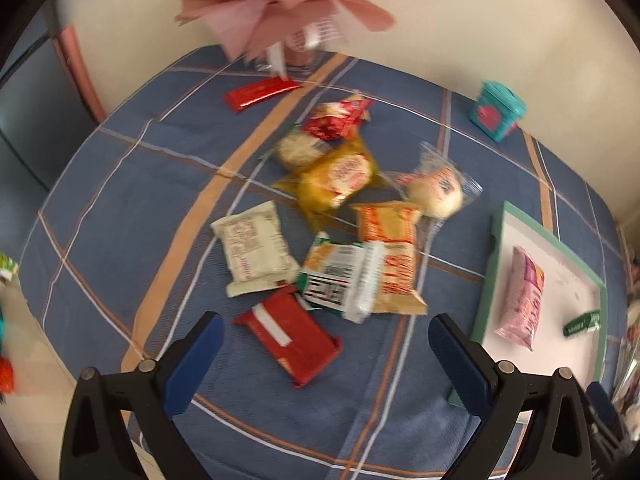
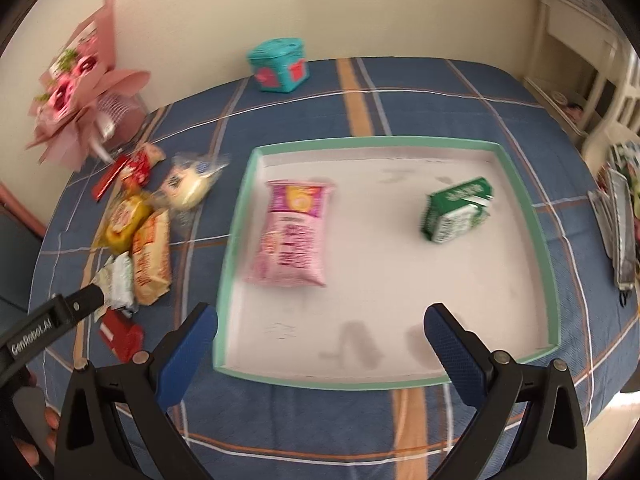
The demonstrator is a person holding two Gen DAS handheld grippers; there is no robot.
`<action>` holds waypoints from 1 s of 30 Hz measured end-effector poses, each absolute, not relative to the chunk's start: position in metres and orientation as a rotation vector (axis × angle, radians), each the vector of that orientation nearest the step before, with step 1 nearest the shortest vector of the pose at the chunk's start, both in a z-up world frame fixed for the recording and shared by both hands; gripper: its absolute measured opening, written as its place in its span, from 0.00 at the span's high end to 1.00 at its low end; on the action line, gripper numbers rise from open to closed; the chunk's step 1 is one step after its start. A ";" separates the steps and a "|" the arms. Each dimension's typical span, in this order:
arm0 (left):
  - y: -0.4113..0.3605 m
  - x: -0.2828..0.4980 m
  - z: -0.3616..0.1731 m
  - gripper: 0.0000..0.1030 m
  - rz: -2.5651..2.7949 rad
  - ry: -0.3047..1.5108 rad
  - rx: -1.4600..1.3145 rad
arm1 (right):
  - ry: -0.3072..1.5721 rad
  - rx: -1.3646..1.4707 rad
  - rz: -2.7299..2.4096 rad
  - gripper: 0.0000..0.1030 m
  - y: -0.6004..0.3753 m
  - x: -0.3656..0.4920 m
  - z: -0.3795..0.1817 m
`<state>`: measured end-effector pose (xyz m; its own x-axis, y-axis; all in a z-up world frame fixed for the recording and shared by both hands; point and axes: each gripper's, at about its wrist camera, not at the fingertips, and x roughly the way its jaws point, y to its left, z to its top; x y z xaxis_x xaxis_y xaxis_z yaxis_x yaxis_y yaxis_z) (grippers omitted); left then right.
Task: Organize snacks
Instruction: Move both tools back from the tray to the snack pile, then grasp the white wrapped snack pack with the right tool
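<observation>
A pile of snack packs lies on the blue plaid tablecloth (image 1: 120, 200): a red flat pack (image 1: 290, 334), a white pack (image 1: 254, 250), a green-and-white pack (image 1: 340, 276), an orange pack (image 1: 394, 248), a yellow pack (image 1: 340, 180) and a clear-wrapped bun (image 1: 438, 190). My left gripper (image 1: 324, 344) is open, just above and near the red pack. The green-rimmed white tray (image 2: 384, 382) holds a pink pack (image 2: 294, 232) and a green pack (image 2: 458, 210). My right gripper (image 2: 320, 338) is open and empty over the tray's near edge.
A pink paper bouquet (image 1: 276, 4) stands at the back left by the wall. A teal tin (image 2: 280, 64) sits at the table's back. A long red bar (image 1: 258, 94) lies near the bouquet. Foil packs (image 2: 618, 224) lie right of the tray. A white chair (image 2: 600, 80) stands at the right.
</observation>
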<state>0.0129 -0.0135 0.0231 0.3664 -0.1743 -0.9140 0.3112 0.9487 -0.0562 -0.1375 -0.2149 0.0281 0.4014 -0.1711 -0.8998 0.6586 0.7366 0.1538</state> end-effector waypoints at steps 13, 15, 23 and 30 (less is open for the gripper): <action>0.051 0.044 0.004 0.01 -0.226 1.238 -0.026 | 1.074 0.548 -0.356 0.00 -0.163 -0.071 0.018; 0.055 0.047 -0.002 0.02 -0.214 1.264 -0.049 | 1.073 0.560 -0.334 0.01 -0.157 -0.064 0.016; 0.063 0.052 -0.022 0.08 -0.178 1.325 -0.103 | 1.045 0.705 -0.250 0.18 -0.152 -0.047 0.004; 0.067 0.054 -0.030 0.09 -0.159 1.337 -0.137 | 1.051 0.775 -0.191 0.39 -0.142 -0.028 -0.005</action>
